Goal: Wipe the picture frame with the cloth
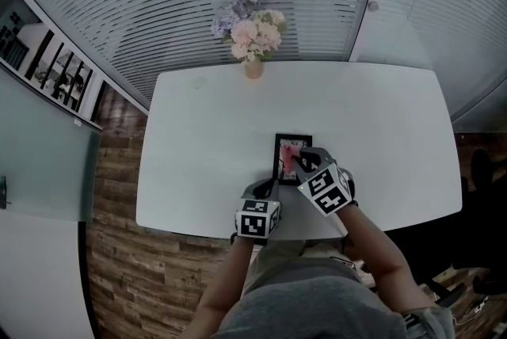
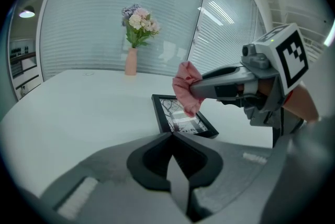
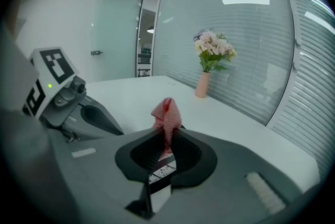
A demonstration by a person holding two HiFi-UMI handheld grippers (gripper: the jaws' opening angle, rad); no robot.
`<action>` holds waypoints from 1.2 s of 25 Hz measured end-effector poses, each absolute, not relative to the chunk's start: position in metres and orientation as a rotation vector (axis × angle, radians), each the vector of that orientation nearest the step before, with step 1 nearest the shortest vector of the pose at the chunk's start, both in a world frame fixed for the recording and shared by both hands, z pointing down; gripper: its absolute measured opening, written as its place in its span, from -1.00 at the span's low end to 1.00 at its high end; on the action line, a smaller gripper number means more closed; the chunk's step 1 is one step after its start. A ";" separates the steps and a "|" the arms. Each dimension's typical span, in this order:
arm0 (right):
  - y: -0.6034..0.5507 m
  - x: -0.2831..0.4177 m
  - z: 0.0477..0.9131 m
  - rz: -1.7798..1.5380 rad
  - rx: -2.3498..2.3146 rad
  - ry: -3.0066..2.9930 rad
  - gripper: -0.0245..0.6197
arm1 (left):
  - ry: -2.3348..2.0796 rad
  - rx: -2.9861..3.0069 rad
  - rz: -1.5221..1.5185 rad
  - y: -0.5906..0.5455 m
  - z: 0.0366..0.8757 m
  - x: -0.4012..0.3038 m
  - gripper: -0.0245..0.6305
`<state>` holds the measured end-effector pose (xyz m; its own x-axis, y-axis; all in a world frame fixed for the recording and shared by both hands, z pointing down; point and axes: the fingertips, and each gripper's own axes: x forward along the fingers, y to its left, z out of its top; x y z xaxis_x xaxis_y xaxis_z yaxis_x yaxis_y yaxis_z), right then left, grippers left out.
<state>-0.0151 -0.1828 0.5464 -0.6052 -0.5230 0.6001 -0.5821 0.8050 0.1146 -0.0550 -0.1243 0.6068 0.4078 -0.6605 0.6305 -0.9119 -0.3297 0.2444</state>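
So, head view: picture frame (image 1: 295,141) lies flat on the white table (image 1: 380,116), right gripper (image 1: 295,161) over it, left gripper (image 1: 265,188) beside its near corner. Left gripper view: jaws closed, nothing between them. Right gripper view: jaws pinching the pink cloth (image 3: 166,113) above the frame.

Right tongs (image 3: 166,133) clamped on pink cloth (image 3: 166,112), picture frame (image 3: 163,170) beneath

White glossy bench (image 1: 380,116) w/ rounded corners, standing on brown wood-plank floor (image 1: 119,266). On it: small black-rimmed picture frame (image 1: 282,169) lying flat, close to near edge, approx mid-width; slim pink vase (image 1: 253,70) w/ pink & lilac flowers (image 1: 249,28), upright at far edge. Frame & vase well apart
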 end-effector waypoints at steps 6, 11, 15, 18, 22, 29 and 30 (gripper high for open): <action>-0.161 -0.007 0.549 0.120 0.794 -2.345 -0.80 | -1.339 2.102 0.575 -0.125 0.607 -0.056 -0.92; -0.151 0.000 0.559 0.141 0.781 -2.324 -0.80 | -1.341 2.102 0.576 -0.125 0.608 -0.056 -0.92; -0.143 0.003 0.574 0.154 0.756 -2.291 -0.80 | -1.340 2.100 0.575 -0.124 0.608 -0.056 -0.91; -0.139 0.006 0.585 0.160 0.737 -2.265 -0.80 | -1.342 2.100 0.577 -0.124 0.608 -0.056 -0.91; -0.139 0.009 0.596 0.165 0.729 -2.239 -0.80 | -1.342 2.103 0.577 -0.125 0.607 -0.055 -0.91; -0.142 0.010 0.599 0.160 0.721 -2.229 -0.80 | -1.344 2.102 0.576 -0.124 0.607 -0.055 -0.92; -0.143 0.010 0.600 0.156 0.721 -2.227 -0.80 | -1.343 2.102 0.577 -0.124 0.607 -0.055 -0.91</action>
<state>0.0095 -0.1426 0.5996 -0.5391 -0.4487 0.7128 -0.5437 0.8317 0.1123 -0.0549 -0.1237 0.6070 0.4016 -0.6669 0.6277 -0.9144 -0.3302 0.2341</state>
